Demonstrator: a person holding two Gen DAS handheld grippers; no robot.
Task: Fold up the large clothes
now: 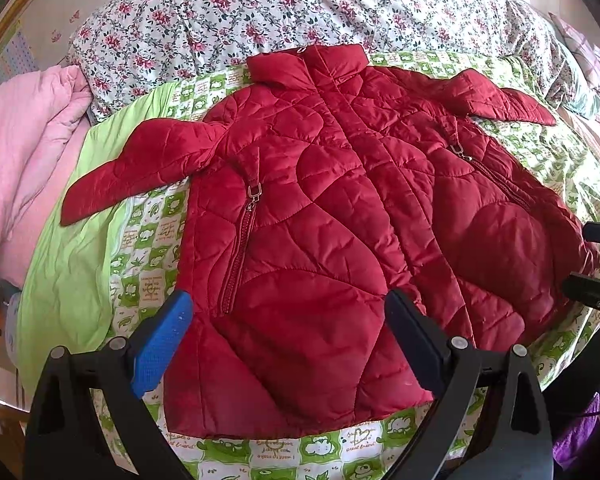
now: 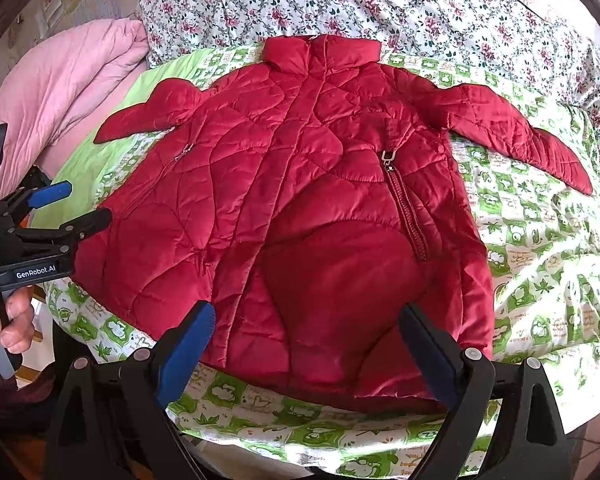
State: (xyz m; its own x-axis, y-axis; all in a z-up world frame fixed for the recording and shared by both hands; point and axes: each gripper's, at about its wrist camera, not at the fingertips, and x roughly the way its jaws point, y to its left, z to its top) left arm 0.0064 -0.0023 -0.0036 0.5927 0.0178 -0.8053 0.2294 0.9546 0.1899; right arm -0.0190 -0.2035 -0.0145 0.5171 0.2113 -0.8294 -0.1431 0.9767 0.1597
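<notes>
A red quilted jacket [image 1: 332, 216] lies flat and front up on the bed, collar at the far side, both sleeves spread out to the sides. It also shows in the right wrist view [image 2: 300, 200]. My left gripper [image 1: 288, 304] is open and empty, hovering over the jacket's near left hem. It also shows from the side at the left of the right wrist view [image 2: 88, 202]. My right gripper [image 2: 306, 316] is open and empty above the near right hem. Part of it shows at the right edge of the left wrist view [image 1: 596, 264].
The jacket rests on a green and white patterned sheet [image 1: 148, 264] [image 2: 540, 240]. A floral quilt [image 1: 260, 12] [image 2: 380, 8] lies bunched behind the collar. A pink blanket [image 1: 24, 152] [image 2: 68, 76] is heaped at the left. The bed's near edge is just below the hem.
</notes>
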